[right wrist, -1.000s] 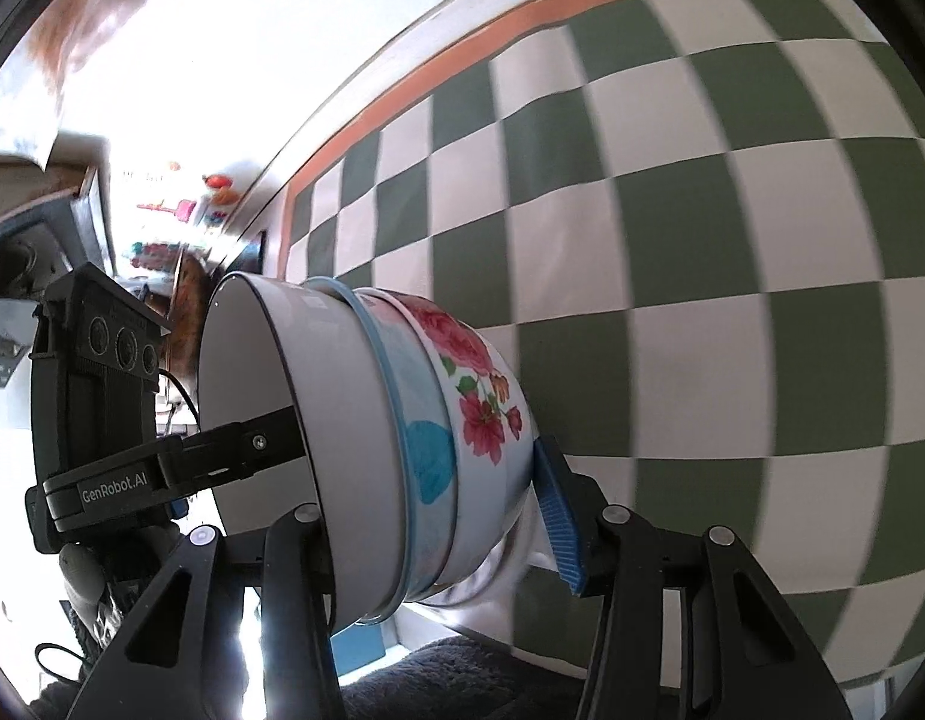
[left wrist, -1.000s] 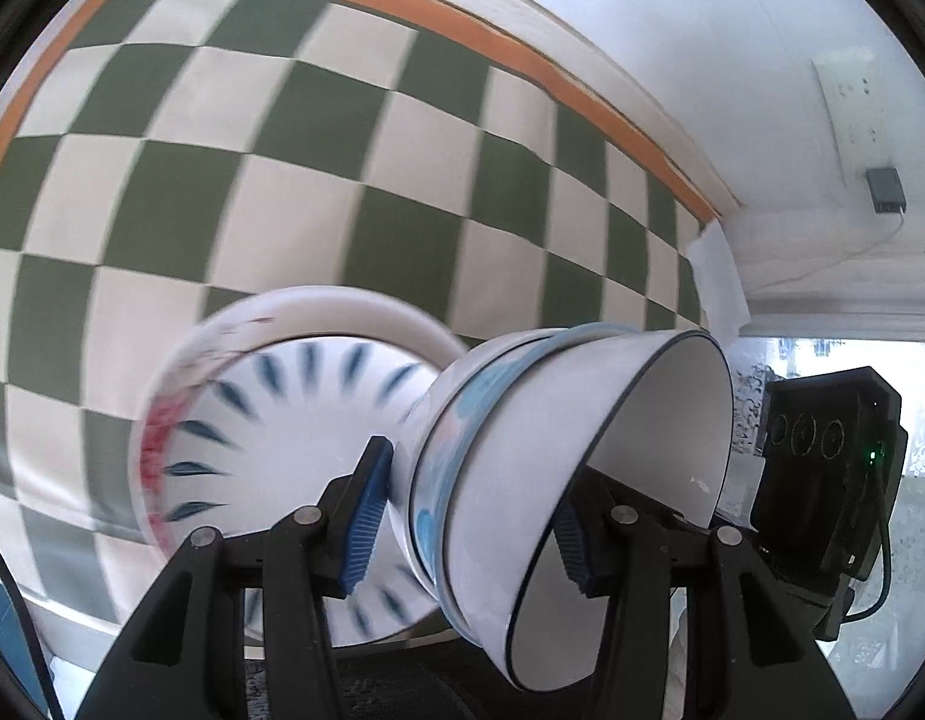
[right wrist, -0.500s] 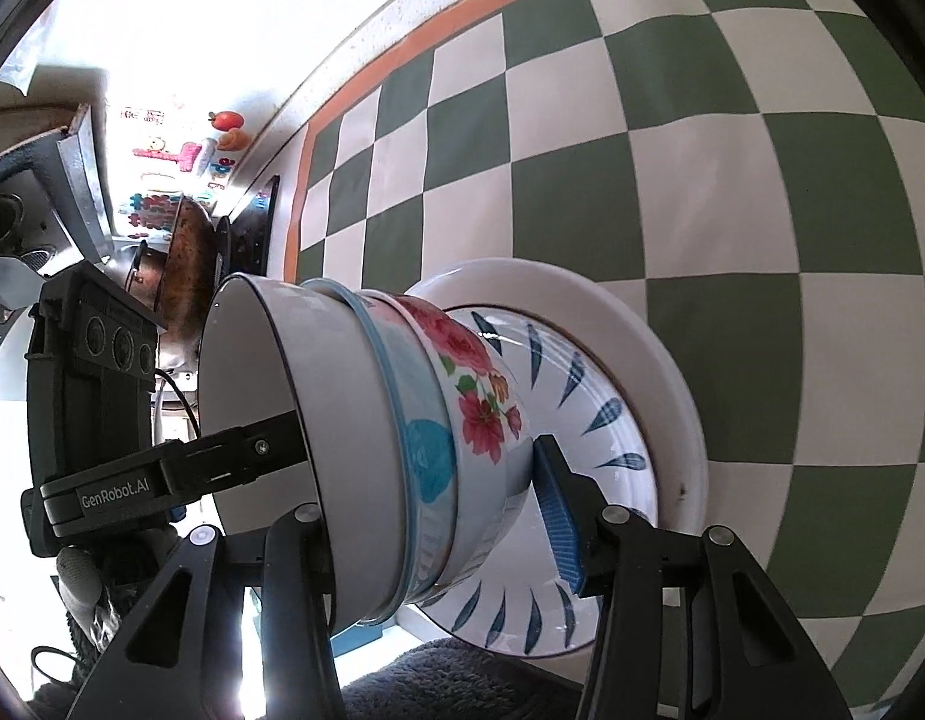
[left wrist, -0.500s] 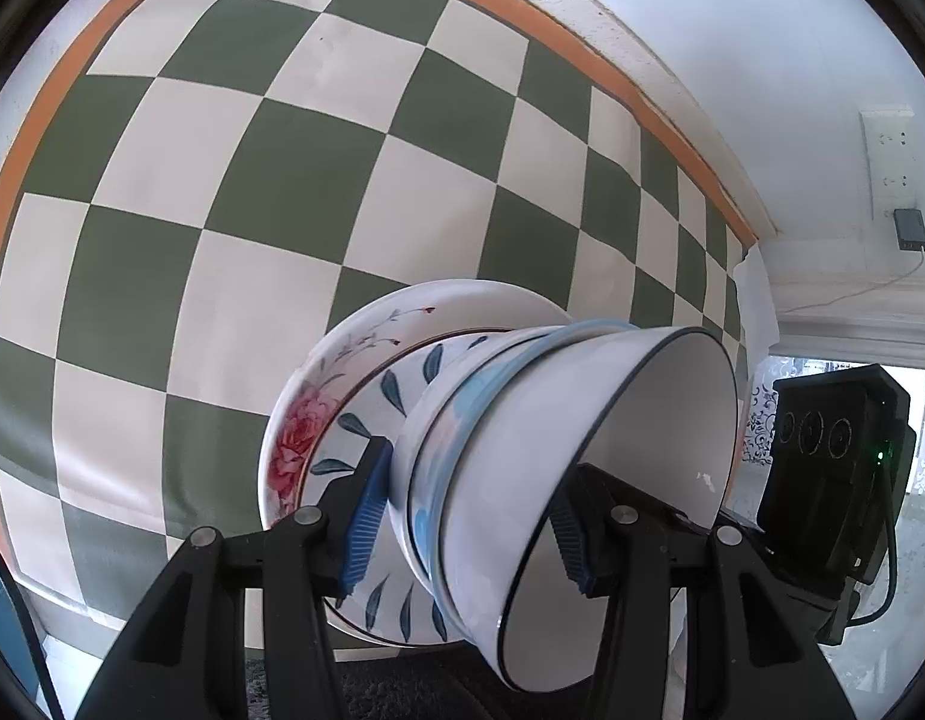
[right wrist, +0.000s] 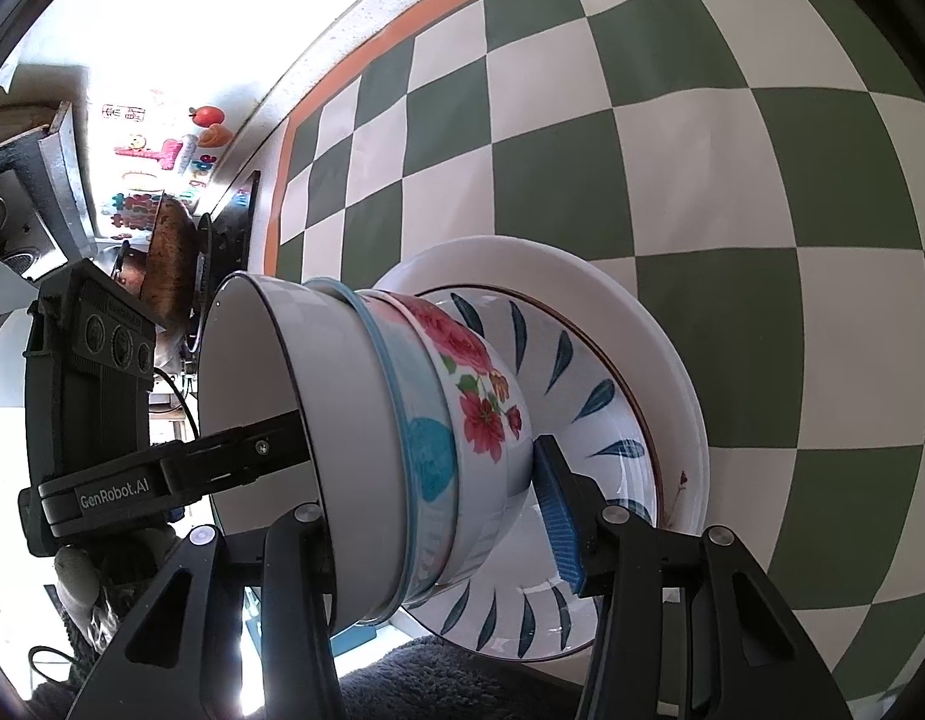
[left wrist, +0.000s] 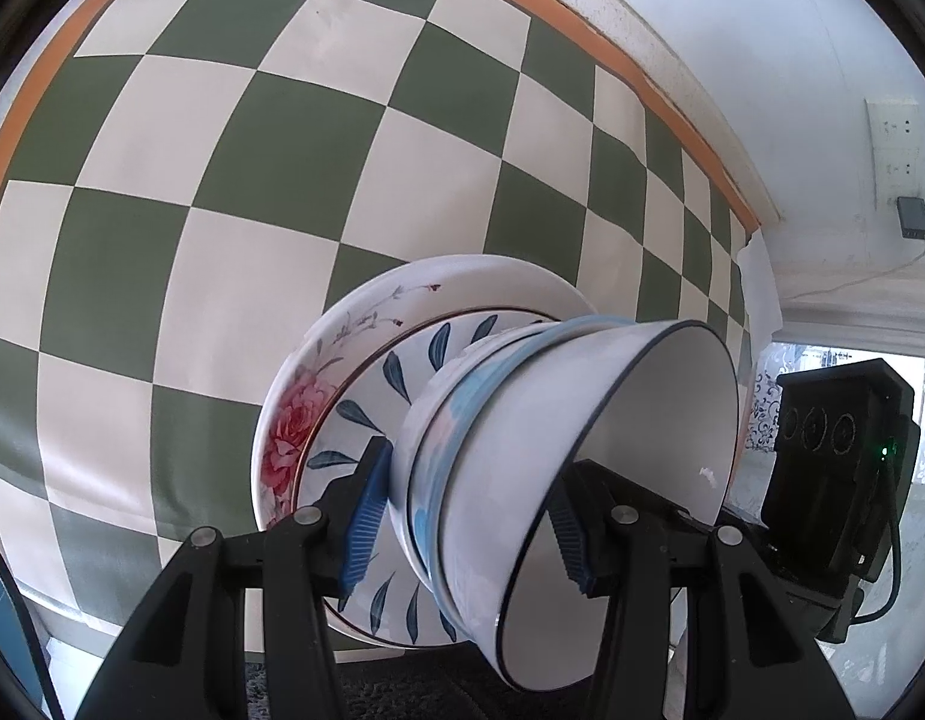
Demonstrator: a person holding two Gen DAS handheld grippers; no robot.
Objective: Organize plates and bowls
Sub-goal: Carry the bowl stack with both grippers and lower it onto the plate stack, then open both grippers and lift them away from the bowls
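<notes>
Spread under everything: green-and-white checked cloth [left wrist: 234, 192] with an orange border, covering the tabletop. Beyond its edge in the right view, a brown pan [right wrist: 168, 258] and bright stickers [right wrist: 162, 150] on a pale wall; in the left view, a wall socket [left wrist: 891, 150].

Held between both pairs of tongs: a nested stack of bowls [left wrist: 558, 450], lying sideways in both views, long axis running from foot to open mouth. Foot toward the plates, possibly touching. Left tongs [left wrist: 468, 522] clamped across the stack, one pad at the foot, one inside the white bowl. Right tongs [right wrist: 438, 516] gripping likewise from the other side. Behind the foot: leaf-pattern plate [right wrist: 582, 396] upon a wider floral plate [left wrist: 294, 420].
</notes>
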